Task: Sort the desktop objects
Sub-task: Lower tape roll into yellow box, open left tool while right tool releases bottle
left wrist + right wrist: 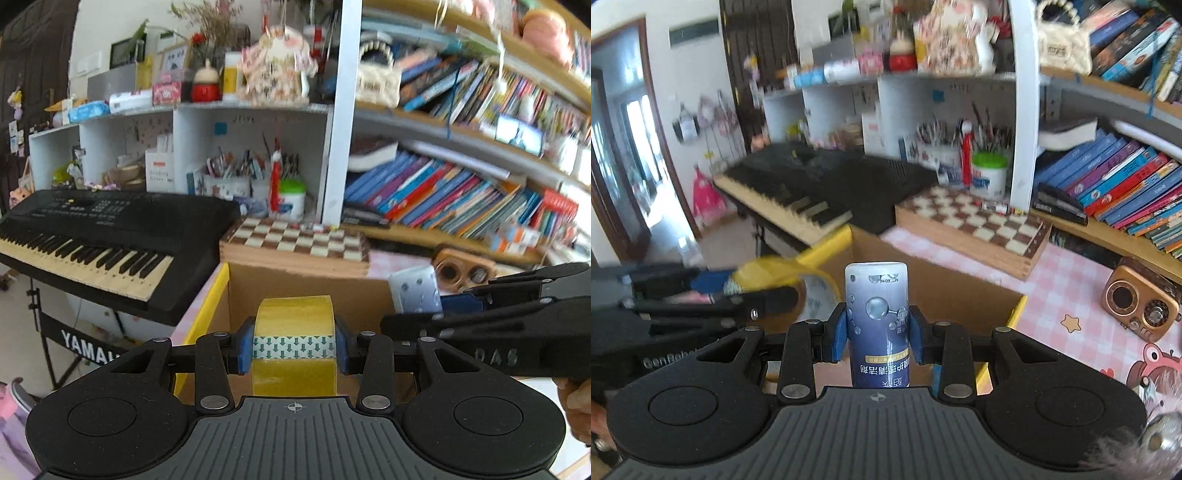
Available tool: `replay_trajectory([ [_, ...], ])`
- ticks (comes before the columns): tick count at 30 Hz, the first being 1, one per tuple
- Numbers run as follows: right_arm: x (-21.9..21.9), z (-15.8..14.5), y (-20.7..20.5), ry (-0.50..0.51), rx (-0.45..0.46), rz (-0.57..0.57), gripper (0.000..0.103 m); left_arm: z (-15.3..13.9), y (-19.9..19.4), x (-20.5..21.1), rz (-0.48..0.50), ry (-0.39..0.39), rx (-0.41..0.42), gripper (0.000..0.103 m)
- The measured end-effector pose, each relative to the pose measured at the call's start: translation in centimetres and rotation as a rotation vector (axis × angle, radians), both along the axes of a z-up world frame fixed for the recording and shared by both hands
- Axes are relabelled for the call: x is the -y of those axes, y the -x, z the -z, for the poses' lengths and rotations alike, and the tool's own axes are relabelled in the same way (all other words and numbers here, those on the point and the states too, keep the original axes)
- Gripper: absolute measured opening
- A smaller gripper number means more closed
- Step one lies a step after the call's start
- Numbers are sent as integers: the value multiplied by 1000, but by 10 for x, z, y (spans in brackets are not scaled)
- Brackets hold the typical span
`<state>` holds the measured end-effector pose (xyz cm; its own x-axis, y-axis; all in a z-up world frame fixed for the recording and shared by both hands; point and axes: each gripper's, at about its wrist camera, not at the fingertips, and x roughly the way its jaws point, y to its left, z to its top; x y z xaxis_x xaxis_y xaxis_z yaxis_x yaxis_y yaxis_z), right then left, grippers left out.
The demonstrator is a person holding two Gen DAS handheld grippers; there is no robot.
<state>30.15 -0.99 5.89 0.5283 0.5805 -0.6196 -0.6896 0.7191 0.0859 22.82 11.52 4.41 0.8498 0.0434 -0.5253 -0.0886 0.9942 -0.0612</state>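
My left gripper [294,349] is shut on a yellow tape roll [294,321] and holds it above the open cardboard box [314,288] with yellow flaps. My right gripper [878,334] is shut on a small blue-and-white bottle [877,321], held upside down over the same box [945,291]. The right gripper shows in the left wrist view [439,308] at the right with the bottle [415,288] in it. The left gripper with the tape roll [768,275] shows blurred at the left of the right wrist view.
A chessboard box [975,225] lies behind the cardboard box on the pink checked tablecloth [1067,280]. A copper-coloured radio [1141,299] stands at the right. A black keyboard [96,236] is at the left. Bookshelves [461,184] fill the back.
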Motion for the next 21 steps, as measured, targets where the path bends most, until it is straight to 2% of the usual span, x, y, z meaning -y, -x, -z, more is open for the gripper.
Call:
replay_trajectory([
  [6,-25,36,-28,166,-17,-100,31,24,-30,1,4,-48,-89,40],
  [9,-33,47,-43,211,-59,-145,31,28,-40,-2,25,-39,-116,40],
  [17,-51,72,-69,345,-102,-212,31,37,-64,4,60,-70,-181,40],
  [21,-54,86,-79,387,-166,-231,31,43,-72,6,79,-83,-222,40],
])
